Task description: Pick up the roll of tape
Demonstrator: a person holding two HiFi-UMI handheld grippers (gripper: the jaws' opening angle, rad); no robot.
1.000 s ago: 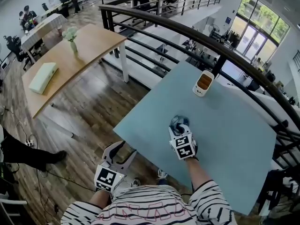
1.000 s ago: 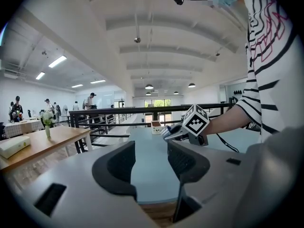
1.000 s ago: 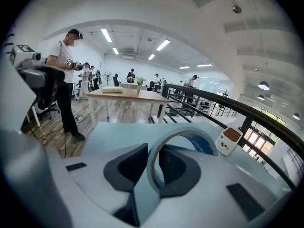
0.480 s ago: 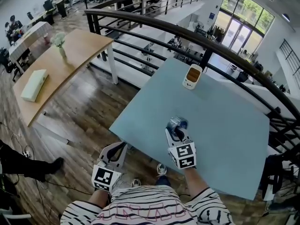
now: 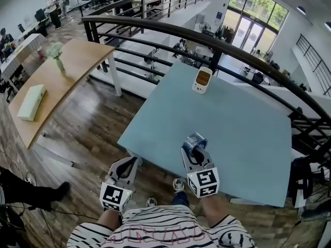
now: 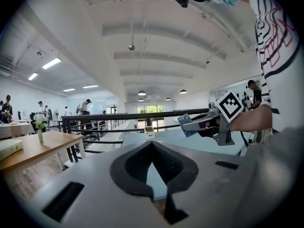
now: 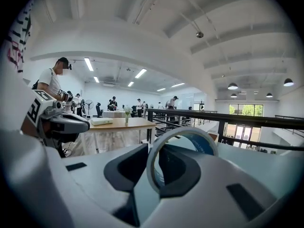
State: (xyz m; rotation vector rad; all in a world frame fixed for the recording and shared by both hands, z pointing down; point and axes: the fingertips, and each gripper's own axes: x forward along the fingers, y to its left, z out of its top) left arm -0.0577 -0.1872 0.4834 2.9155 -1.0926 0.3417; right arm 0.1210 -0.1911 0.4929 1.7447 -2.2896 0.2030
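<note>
Roll of tape point(image 5: 196, 140) is clamped upright between the jaws of the right gripper point(image 5: 194, 145), held clear above the near edge of the pale blue table point(image 5: 243, 133), while the left gripper point(image 5: 130, 164), jaws closed together on nothing, hangs beside the table's near left corner over the wooden floor point(image 5: 88, 133).

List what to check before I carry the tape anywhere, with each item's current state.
1. The roll of tape sits between the right gripper's jaws: ok, they are closed on its band.
2. Tape clear of the table: ok, it looks raised in the left gripper view.
3. The left gripper is out of the way: ok, shut, empty, off the table's near edge.
4. The white container is away from the tape: ok, it stands near the far edge.
5. Grip firm enough to carry: cannot tell.
</note>
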